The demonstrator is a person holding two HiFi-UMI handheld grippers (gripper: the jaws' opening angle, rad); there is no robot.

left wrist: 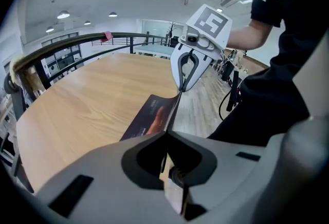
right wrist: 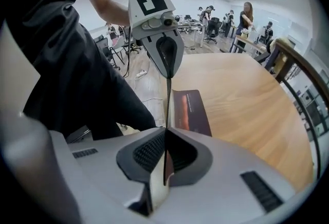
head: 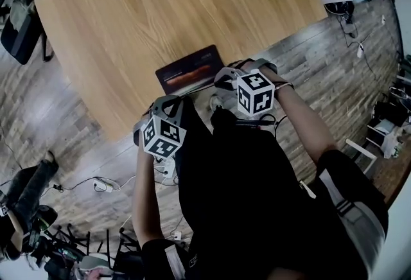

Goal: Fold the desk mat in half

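The desk mat (head: 191,70) is dark with a reddish picture and lies at the near edge of the wooden table (head: 160,9). Its near edge is lifted and stretched thin between both grippers. My left gripper (head: 167,104) is shut on that edge at the left end. My right gripper (head: 226,78) is shut on it at the right end. In the left gripper view the mat (left wrist: 151,117) runs from my left gripper (left wrist: 165,134) up to the right gripper (left wrist: 184,81). In the right gripper view the mat (right wrist: 191,112) runs from my right gripper (right wrist: 166,130) to the left gripper (right wrist: 168,76).
The person's dark-clothed body stands close against the table's near edge. Cables and a power strip (head: 103,185) lie on the plank floor (head: 334,60). A chair (head: 19,28) stands at the table's left. A railing (left wrist: 61,51) curves past the table's far side, and people (right wrist: 247,17) stand at distant desks.
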